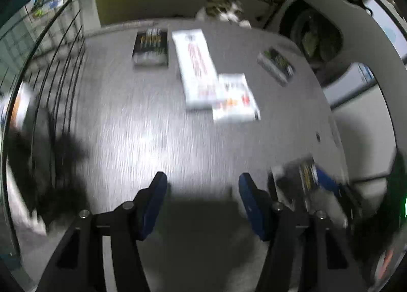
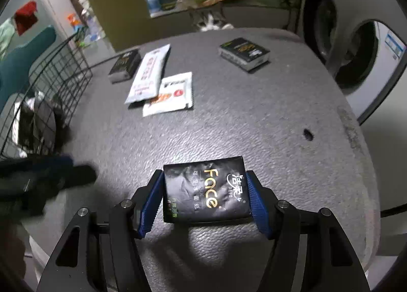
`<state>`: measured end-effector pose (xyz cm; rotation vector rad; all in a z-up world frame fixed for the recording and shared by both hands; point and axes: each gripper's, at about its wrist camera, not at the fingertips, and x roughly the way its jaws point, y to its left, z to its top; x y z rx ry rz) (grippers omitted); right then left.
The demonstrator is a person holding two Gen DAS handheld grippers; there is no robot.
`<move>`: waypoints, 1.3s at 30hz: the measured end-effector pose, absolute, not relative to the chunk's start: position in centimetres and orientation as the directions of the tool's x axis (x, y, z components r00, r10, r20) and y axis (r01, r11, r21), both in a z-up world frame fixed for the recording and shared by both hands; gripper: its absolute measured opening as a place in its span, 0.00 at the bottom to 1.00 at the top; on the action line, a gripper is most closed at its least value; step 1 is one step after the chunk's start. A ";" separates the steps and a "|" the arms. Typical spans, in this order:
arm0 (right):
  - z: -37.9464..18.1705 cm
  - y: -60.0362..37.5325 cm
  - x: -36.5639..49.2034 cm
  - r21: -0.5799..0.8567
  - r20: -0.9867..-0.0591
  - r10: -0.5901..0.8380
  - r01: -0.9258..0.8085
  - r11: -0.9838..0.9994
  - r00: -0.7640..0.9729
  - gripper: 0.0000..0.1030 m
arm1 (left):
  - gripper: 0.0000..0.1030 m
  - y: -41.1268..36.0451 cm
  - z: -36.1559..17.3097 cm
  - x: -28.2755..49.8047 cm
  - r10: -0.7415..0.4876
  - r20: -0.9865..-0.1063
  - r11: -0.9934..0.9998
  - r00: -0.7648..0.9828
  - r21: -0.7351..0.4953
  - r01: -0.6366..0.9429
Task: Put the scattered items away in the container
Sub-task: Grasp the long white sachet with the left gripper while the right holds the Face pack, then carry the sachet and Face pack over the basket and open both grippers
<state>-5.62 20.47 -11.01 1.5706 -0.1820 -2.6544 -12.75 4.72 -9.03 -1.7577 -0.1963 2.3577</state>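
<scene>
Black tissue pack (image 2: 207, 189) lies on the grey table (image 2: 254, 119), between the blue pads of the right tongs (image 2: 205, 199), which grip its sides. Left tongs (image 1: 202, 200) hang half open, empty. Next, probably: lift it to the wire basket (image 2: 51, 83).

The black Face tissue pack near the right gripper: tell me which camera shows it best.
The right wrist view. The black Face tissue pack sits sharp and lit between the right gripper pads, its label readable. The left wrist view shows it only as a motion-blurred dark shape at the lower right edge.
</scene>
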 end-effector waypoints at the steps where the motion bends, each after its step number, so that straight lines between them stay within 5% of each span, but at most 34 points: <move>1: -10.8 20.8 -5.8 0.133 -0.865 -0.105 -0.022 -0.991 -0.491 0.61 | 0.62 5.0 -9.2 -14.2 0.227 -0.930 -0.974 -0.288 -0.217 -0.067; 15: -10.8 21.1 -7.4 0.216 -0.838 -0.189 0.006 -0.976 -0.513 0.61 | 0.62 6.8 -12.8 -24.6 0.133 -0.948 -0.990 -0.291 -0.140 0.004; 16: -10.8 21.1 -7.4 0.219 -0.836 -0.192 0.008 -0.976 -0.514 0.61 | 0.59 7.0 -12.8 -24.6 0.116 -0.949 -0.993 -0.292 -0.122 0.002; 17: -10.8 21.0 -7.5 0.222 -0.835 -0.195 0.008 -0.975 -0.515 0.61 | 0.45 7.3 -12.8 -24.6 0.089 -0.952 -0.996 -0.293 -0.092 -0.006; 21: -10.9 21.0 -7.5 0.236 -0.830 -0.203 0.002 -0.972 -0.519 0.61 | 0.42 8.4 -12.7 -24.4 0.039 -0.955 -0.999 -0.293 -0.027 -0.045; 39: -5.8 20.1 -7.3 0.237 -0.846 -0.178 -0.054 -0.970 -0.503 0.61 | 0.40 5.0 -3.2 -13.6 0.103 -0.915 -0.995 -0.389 -0.092 -0.047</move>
